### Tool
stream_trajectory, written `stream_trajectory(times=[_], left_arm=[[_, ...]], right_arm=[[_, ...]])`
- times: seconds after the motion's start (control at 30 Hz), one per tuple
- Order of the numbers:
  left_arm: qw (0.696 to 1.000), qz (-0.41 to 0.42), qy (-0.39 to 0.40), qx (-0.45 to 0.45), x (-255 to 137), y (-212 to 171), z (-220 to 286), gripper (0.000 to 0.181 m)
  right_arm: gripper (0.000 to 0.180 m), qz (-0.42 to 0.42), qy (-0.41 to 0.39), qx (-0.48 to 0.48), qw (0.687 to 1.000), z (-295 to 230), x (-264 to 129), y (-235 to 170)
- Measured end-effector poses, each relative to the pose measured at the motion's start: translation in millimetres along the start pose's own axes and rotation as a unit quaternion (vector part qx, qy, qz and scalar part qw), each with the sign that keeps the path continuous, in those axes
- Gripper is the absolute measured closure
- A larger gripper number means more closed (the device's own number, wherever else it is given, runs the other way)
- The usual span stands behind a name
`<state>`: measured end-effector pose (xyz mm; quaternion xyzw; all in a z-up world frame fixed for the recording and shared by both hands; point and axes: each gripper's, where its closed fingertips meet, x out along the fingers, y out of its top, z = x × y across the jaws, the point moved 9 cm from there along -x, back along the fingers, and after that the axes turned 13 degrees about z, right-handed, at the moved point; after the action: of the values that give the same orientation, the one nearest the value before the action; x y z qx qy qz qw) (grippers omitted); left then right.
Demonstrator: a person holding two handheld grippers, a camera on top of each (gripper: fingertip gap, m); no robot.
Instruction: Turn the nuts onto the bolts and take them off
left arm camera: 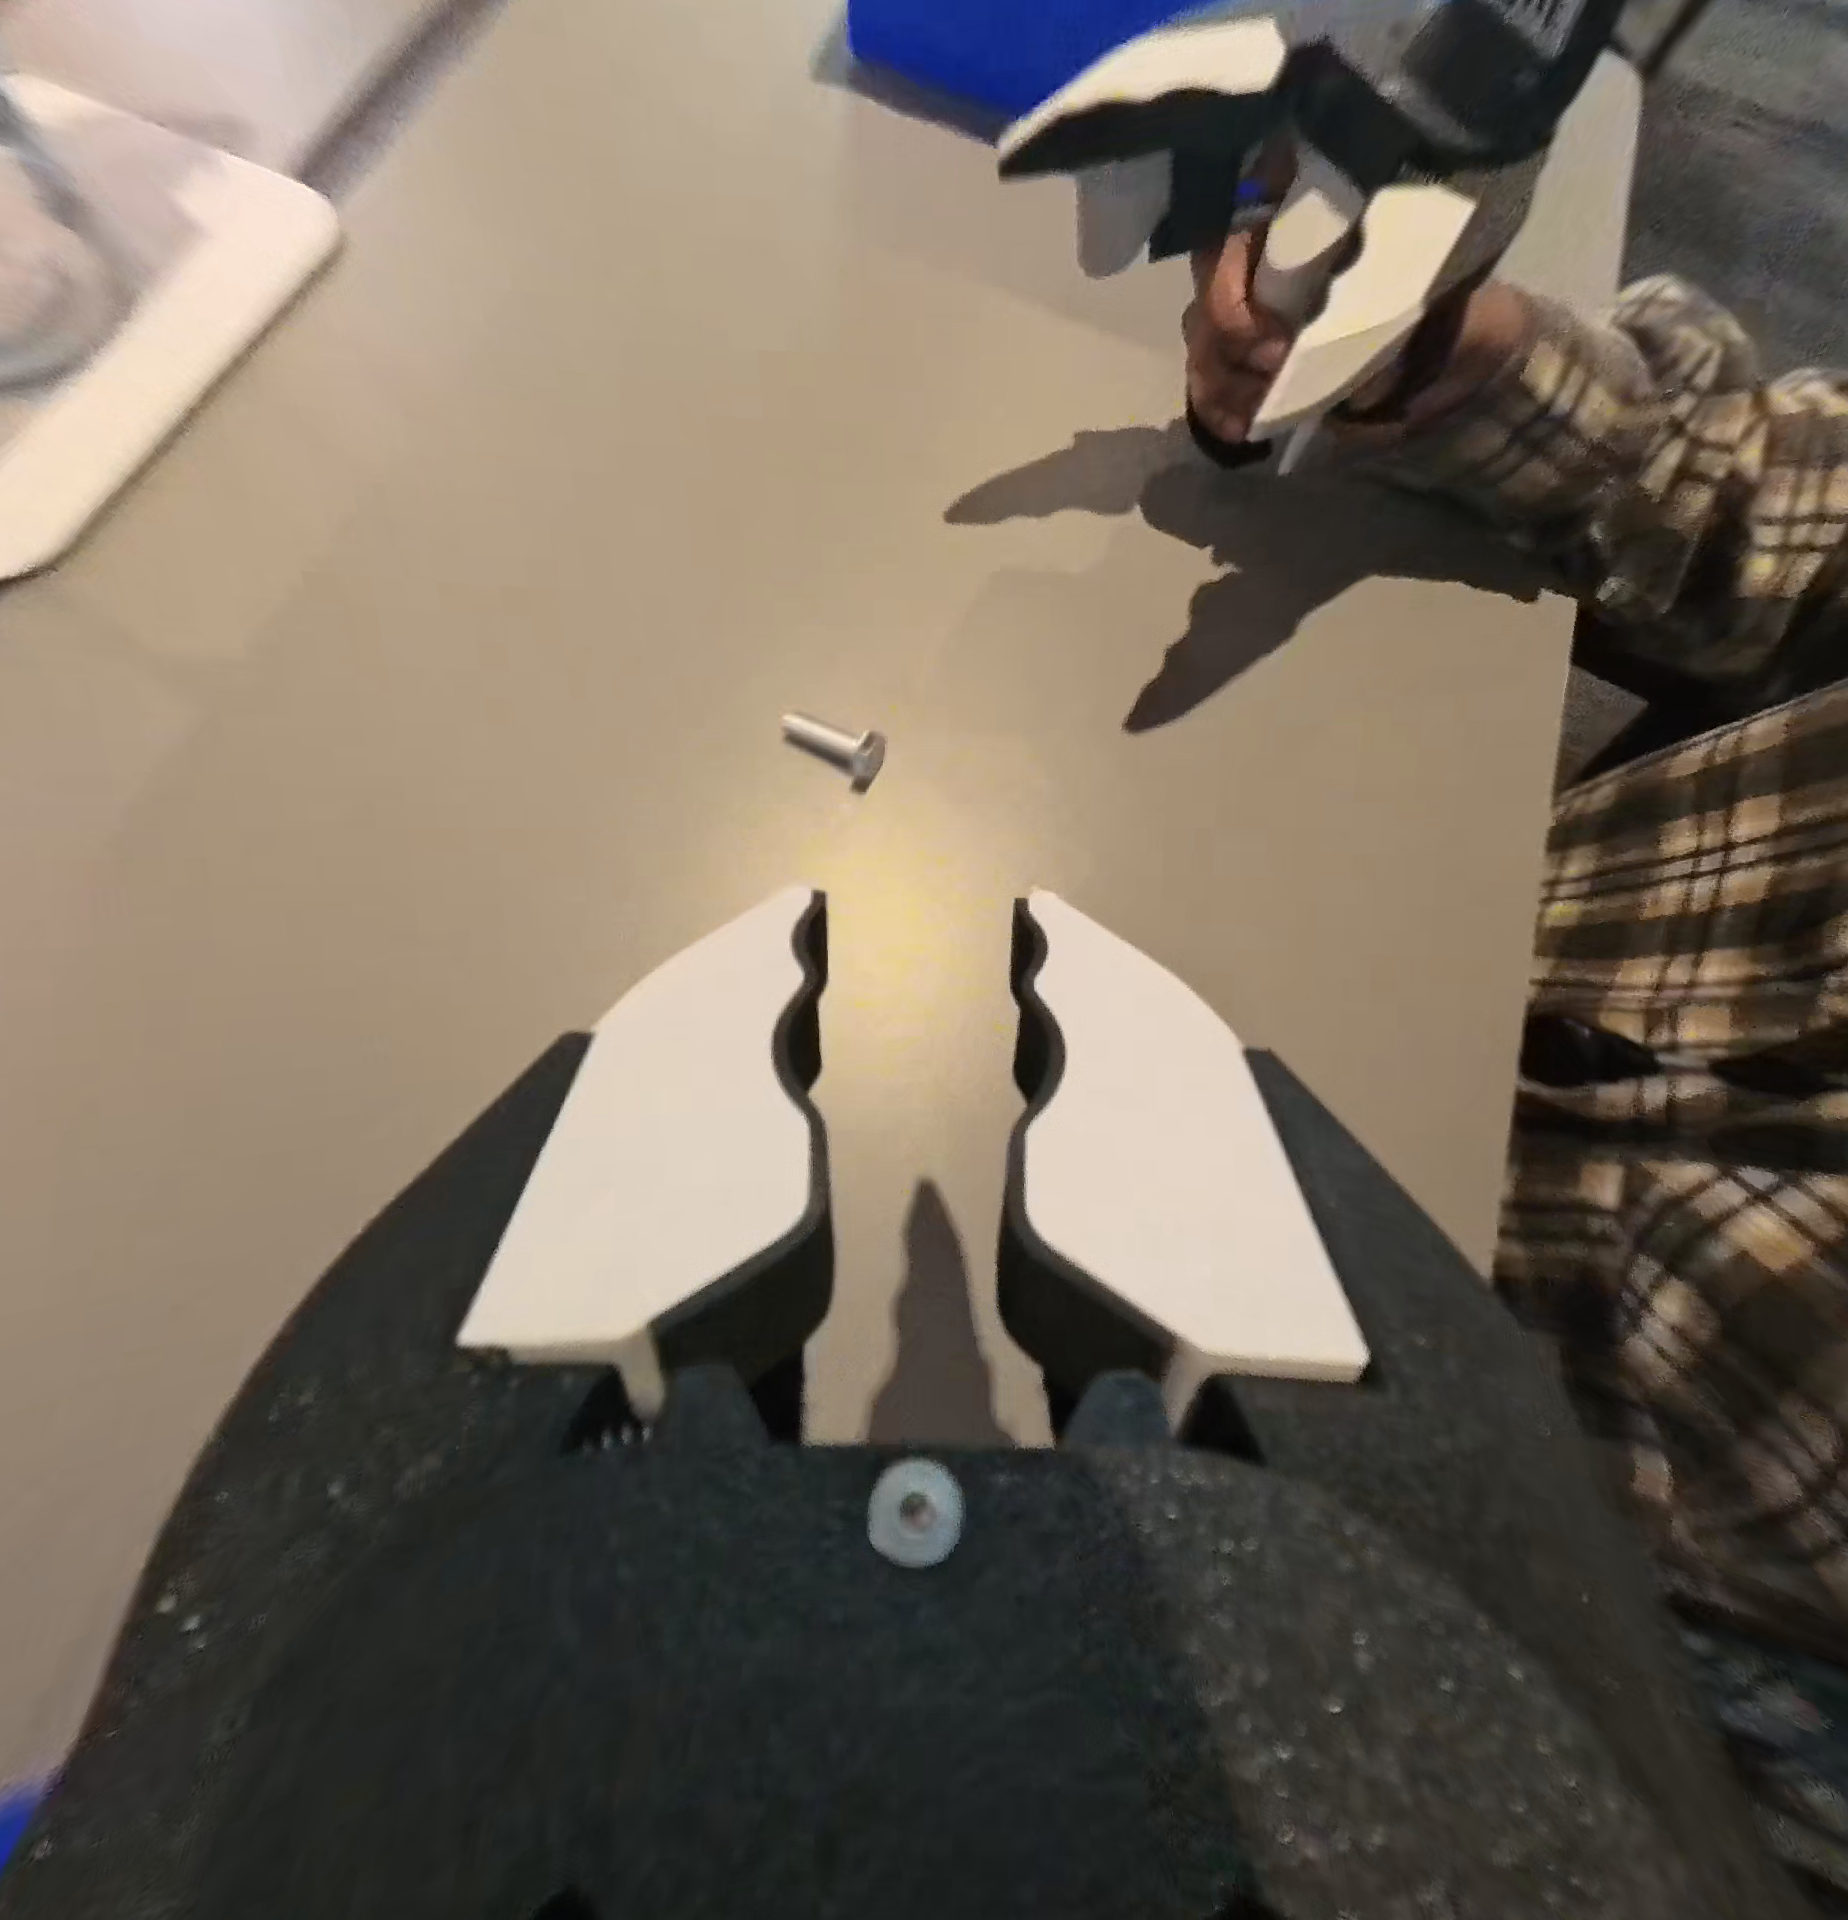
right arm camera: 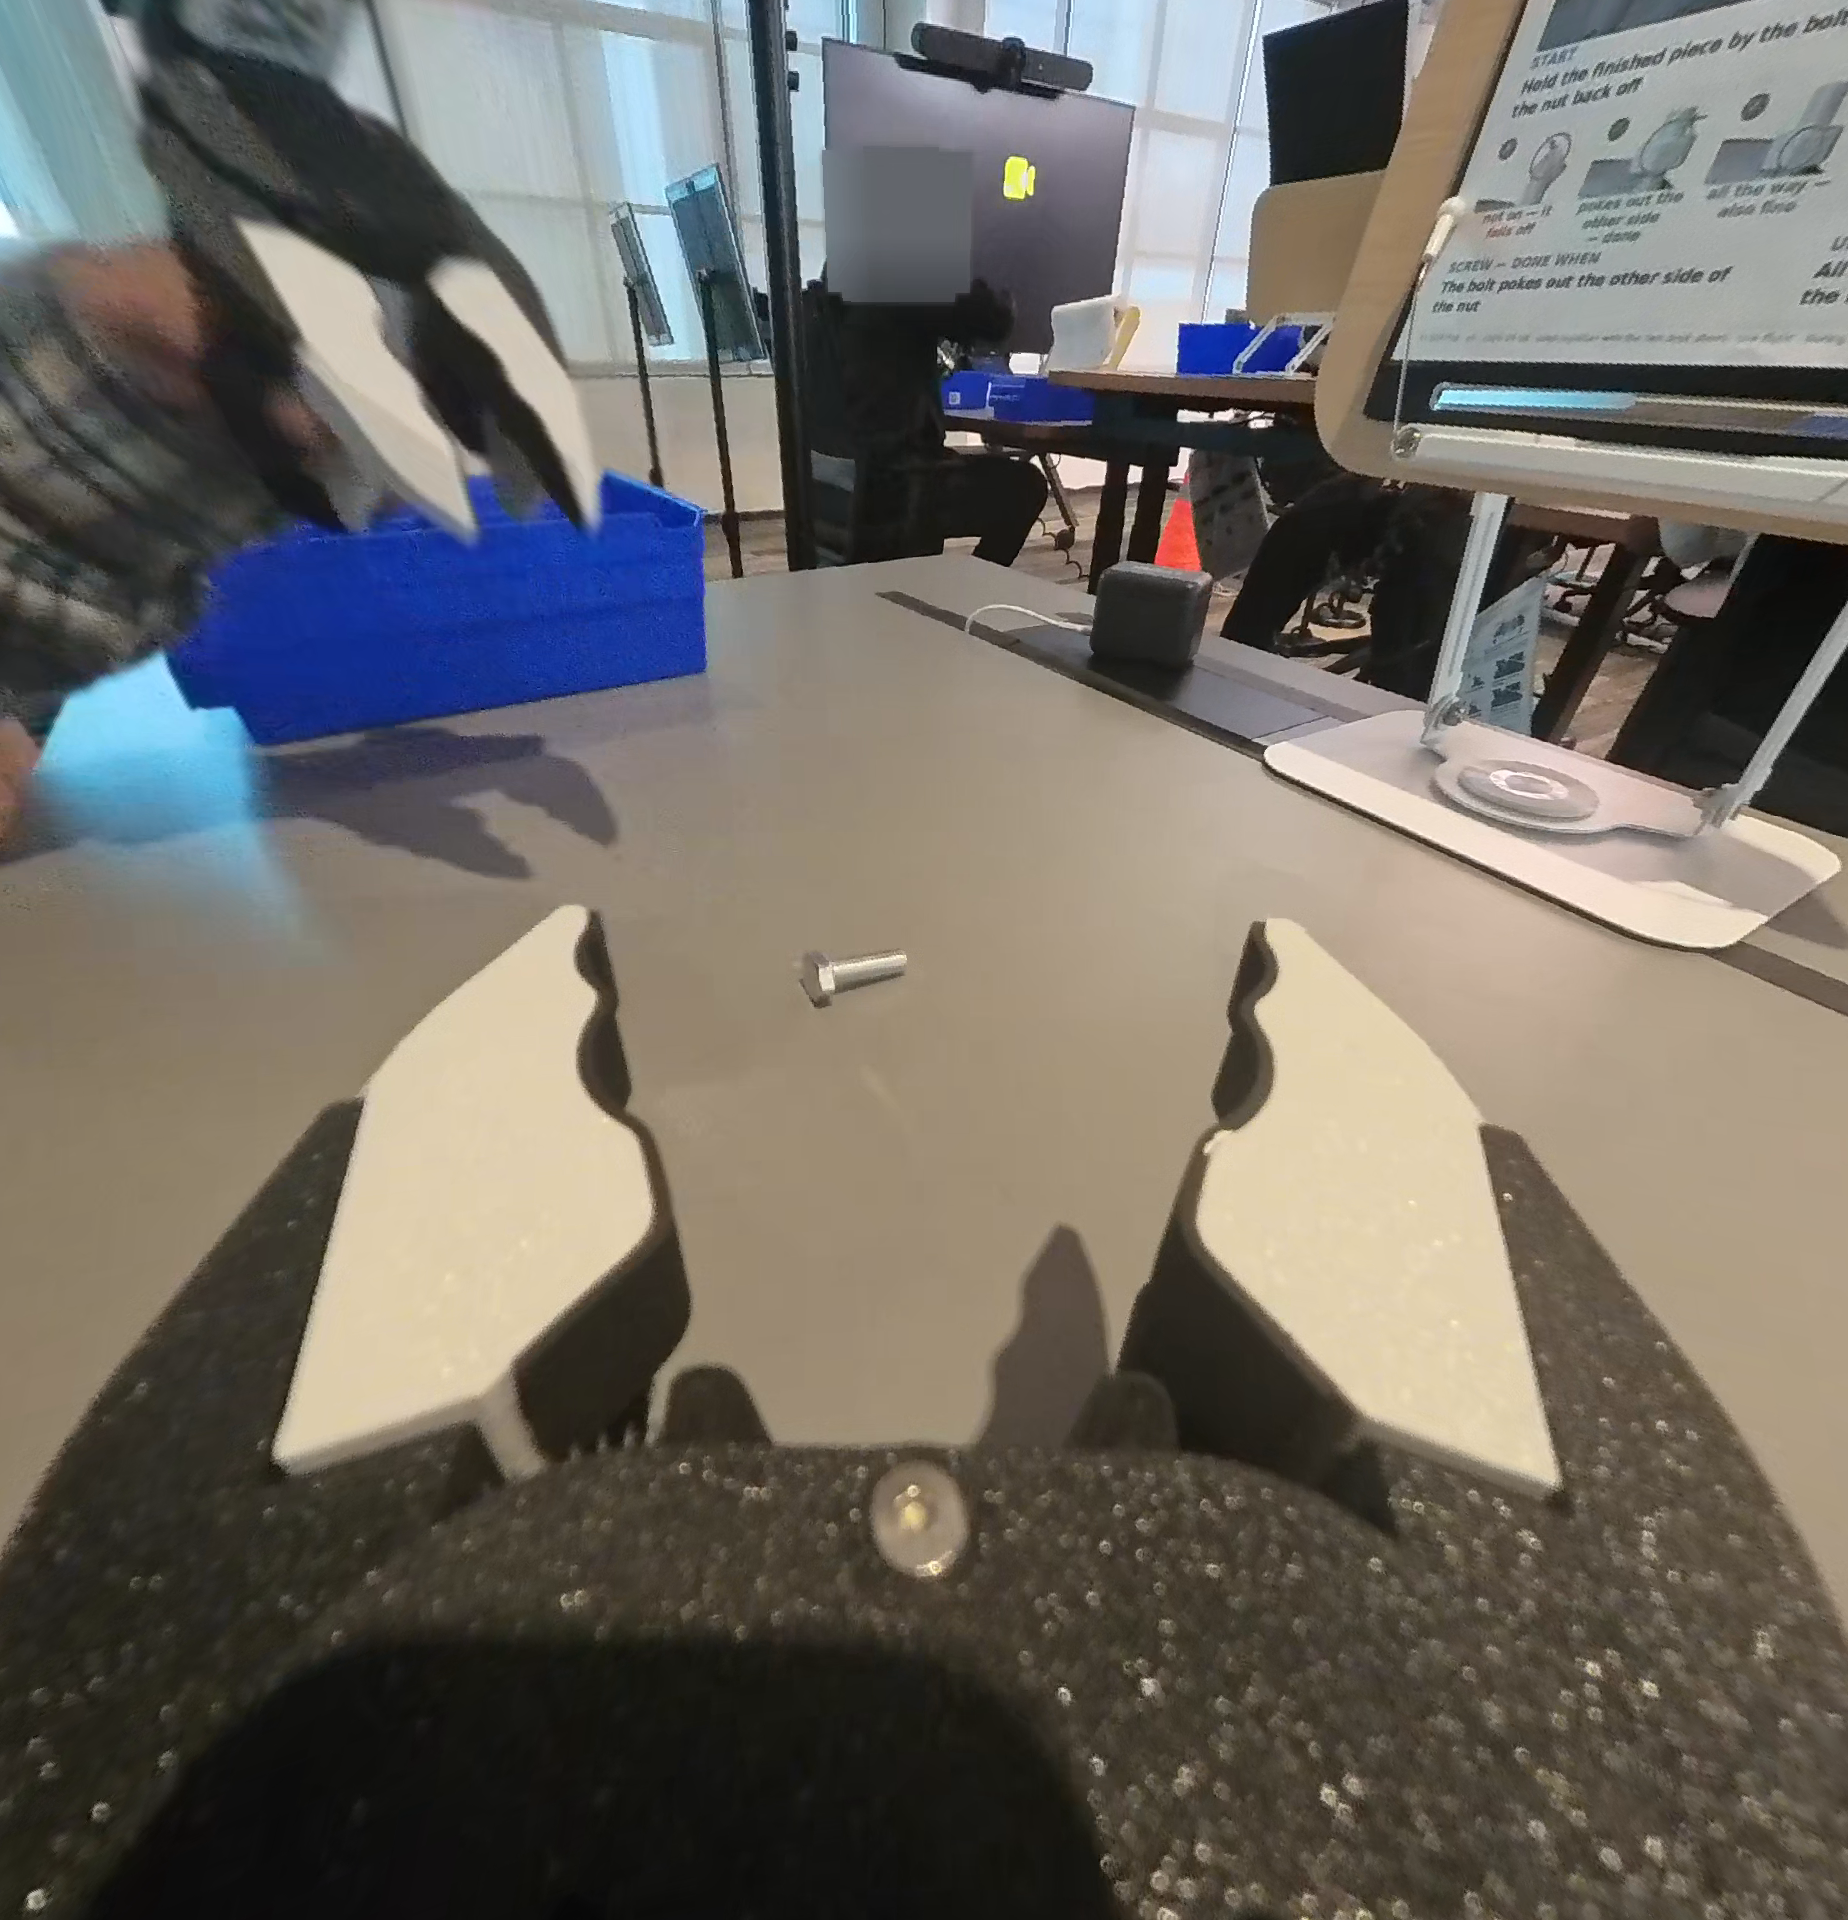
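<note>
Hex-headed steel bolt [right arm camera: 852, 974] flat on smooth grey table [right arm camera: 1003, 790], both white scalloped tongs [left arm camera: 918, 904] [right arm camera: 920, 925] agape, empty

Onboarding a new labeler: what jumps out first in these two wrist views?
A lone silver bolt lies on its side on the bare grey table, ahead of the right gripper, which is wide open and empty. The left gripper is also open and empty, short of the bolt. A bright blue bin sits at the table's far left in the right wrist view; no nut is visible.
</note>
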<state>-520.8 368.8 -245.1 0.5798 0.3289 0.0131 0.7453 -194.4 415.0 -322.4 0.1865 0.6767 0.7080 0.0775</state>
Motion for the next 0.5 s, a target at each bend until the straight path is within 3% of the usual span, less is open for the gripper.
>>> stream_trajectory(times=[0.13, 0.27, 0.37, 0.5], left_arm=[[0.993, -0.022, 0.116, 0.015, -106, -3, 7, 0.147], [0.957, -0.146, 0.249, -0.004, -202, -49, 0, 0.146], [0.935, -0.219, 0.276, -0.039, -248, -93, -8, 0.149], [0.912, -0.325, 0.243, -0.067, -270, -146, -21, 0.149]], right_arm=[[0.069, -0.003, -0.001, 0.002, 1.0, 0, 0, -1], [0.069, 0.001, -0.001, 0.007, 1.0, 2, -1, -1], [0.069, 0.002, 0.004, 0.011, 1.0, 0, 1, -1], [0.068, -0.004, 0.006, 0.008, 1.0, -1, 2, -3]])
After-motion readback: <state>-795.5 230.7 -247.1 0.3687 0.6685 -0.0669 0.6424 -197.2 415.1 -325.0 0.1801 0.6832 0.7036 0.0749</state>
